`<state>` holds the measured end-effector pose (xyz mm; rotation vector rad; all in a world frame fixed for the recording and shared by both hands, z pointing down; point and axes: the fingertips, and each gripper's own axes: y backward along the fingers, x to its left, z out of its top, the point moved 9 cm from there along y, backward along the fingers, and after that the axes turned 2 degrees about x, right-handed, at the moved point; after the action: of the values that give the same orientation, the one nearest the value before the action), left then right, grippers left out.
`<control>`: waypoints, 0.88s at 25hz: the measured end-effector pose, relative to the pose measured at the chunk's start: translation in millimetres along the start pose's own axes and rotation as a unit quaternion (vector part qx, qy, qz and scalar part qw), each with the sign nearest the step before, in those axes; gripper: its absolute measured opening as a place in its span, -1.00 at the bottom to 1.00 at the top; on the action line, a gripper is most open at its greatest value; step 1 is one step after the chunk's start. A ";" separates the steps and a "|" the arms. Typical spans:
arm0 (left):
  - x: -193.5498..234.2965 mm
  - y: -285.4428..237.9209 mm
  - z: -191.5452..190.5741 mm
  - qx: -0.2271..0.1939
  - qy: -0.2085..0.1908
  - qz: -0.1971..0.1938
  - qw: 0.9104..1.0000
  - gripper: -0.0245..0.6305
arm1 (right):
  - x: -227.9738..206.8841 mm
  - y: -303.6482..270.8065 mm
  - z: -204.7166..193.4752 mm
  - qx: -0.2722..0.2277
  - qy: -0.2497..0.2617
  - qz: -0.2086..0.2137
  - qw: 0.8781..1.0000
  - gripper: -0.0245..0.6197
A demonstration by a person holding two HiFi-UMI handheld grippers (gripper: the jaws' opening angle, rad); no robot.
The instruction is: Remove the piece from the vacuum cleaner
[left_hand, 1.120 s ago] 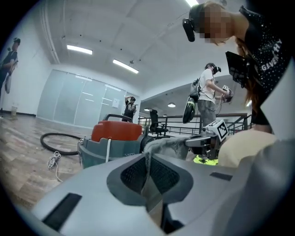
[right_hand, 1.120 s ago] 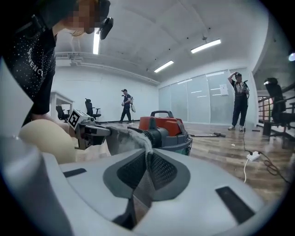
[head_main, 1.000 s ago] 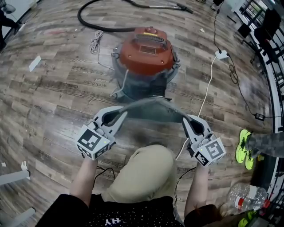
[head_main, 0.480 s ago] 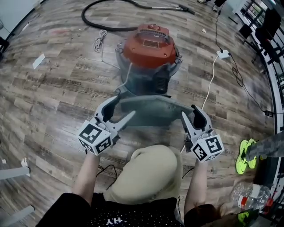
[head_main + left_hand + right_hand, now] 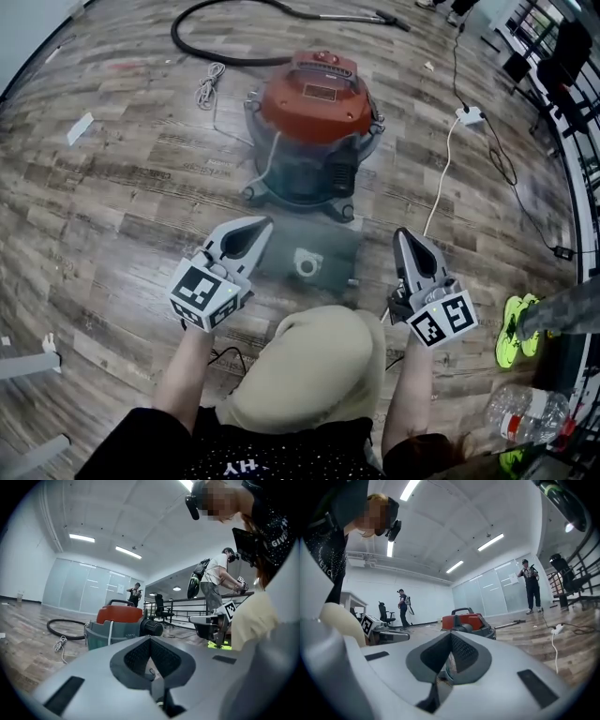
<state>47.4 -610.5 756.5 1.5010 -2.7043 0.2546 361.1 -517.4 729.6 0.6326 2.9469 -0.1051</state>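
Knee [image 5: 309,366]: beige-clad, yours, nearest in the head view, low between the two grippers.
Left gripper [image 5: 264,223]: your fingers have just been closing and now sit clenched tip to tip with nothing between them; the left gripper view shows this plainly.
Right gripper [image 5: 401,233]: fingers likewise just closed, pressed together and empty in the right gripper view.
Piece [image 5: 323,246]: flat, grey, with a white ring. It lies on the wooden floor [image 5: 122,187] between your grippers, just in front of the vacuum cleaner. Only the head view shows it. Your left tip sits at its upper left corner, and whether they touch cannot be told.
Vacuum cleaner [image 5: 314,112]: red top, grey tub, upright, seen in all three views.
Hose [image 5: 202,52]: black, curling beyond the tub.
People [image 5: 529,587]: standing far off, shown only by your gripper views.
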 end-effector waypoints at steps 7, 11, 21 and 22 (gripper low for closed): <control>-1.6 -4.2 -2.5 0.005 0.000 -0.008 1.000 -0.91 | -1.4 -1.7 -3.7 0.021 0.017 0.003 1.000 -0.90; -0.7 -7.3 -5.0 0.009 0.004 -0.010 1.000 -0.91 | 1.5 -3.4 -6.1 0.029 0.024 0.008 0.999 -0.90; -1.4 -9.1 -4.6 0.013 -0.003 -0.014 1.000 -0.91 | 2.2 -2.6 -5.5 0.032 0.034 0.011 0.999 -0.90; -1.3 -9.3 -4.8 0.013 -0.003 -0.015 1.000 -0.91 | 2.2 -1.9 -6.3 0.031 0.033 0.010 0.999 -0.90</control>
<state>55.7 -613.4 762.2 1.5506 -2.6916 0.2846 357.7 -517.7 735.6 0.6882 3.0105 -0.1775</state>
